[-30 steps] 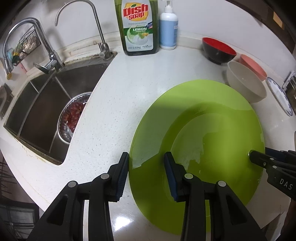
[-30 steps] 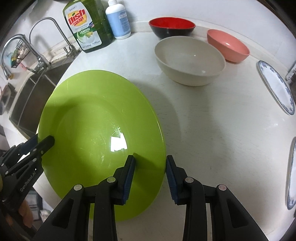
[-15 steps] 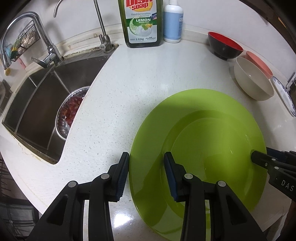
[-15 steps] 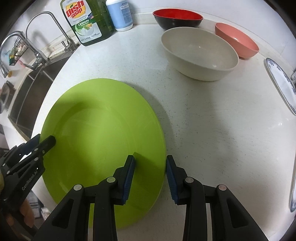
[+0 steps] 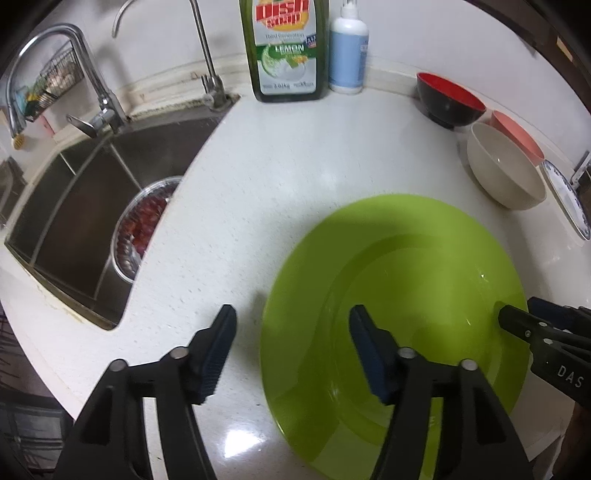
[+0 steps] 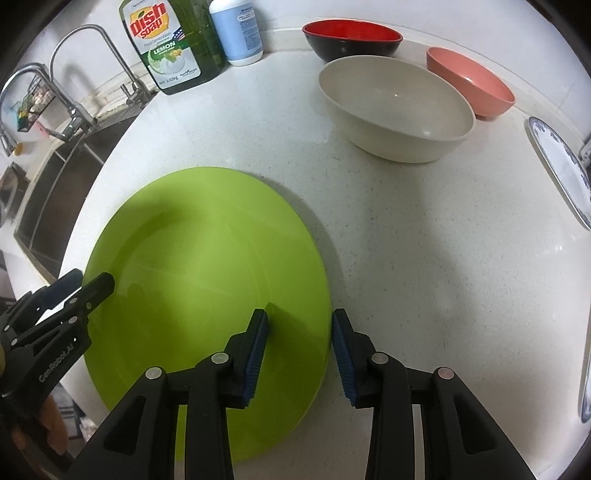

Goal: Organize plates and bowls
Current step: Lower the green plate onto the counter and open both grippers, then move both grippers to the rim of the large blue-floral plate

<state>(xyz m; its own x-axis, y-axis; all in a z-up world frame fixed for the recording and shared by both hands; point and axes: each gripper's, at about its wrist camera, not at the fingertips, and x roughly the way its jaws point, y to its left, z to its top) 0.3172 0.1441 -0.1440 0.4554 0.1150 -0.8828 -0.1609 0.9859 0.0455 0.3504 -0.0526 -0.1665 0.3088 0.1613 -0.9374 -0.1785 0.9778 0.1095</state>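
A white speckled kitchen surface (image 6: 424, 258) runs from a steel sink (image 5: 85, 218) on the left to a row of bowls at the back. The green plate (image 6: 207, 258) lies flat on it near the front edge, round, so no long axis matters; what matters is that its rim sits between both pairs of fingers at once. The left gripper (image 5: 291, 345) straddles the plate's left rim, its fingers opening and now well apart, with neither pad pressing the rim. The right gripper (image 6: 299, 350) straddles the right rim, one finger over the plate and the other just outside its edge; these fingers are opening too, narrower than the left pair, with a visible gap to the rim. The plate looks set down and released, so both hands are equally near it. Beyond it, well apart, stand the beige bowl (image 6: 395, 110), the pink bowl (image 6: 469, 81) and the red-and-black bowl (image 6: 351, 35); a blue-patterned plate (image 6: 561, 162) lies far right, nearer the right hand. The dish soap bottle (image 6: 173, 44) stands by the tap.
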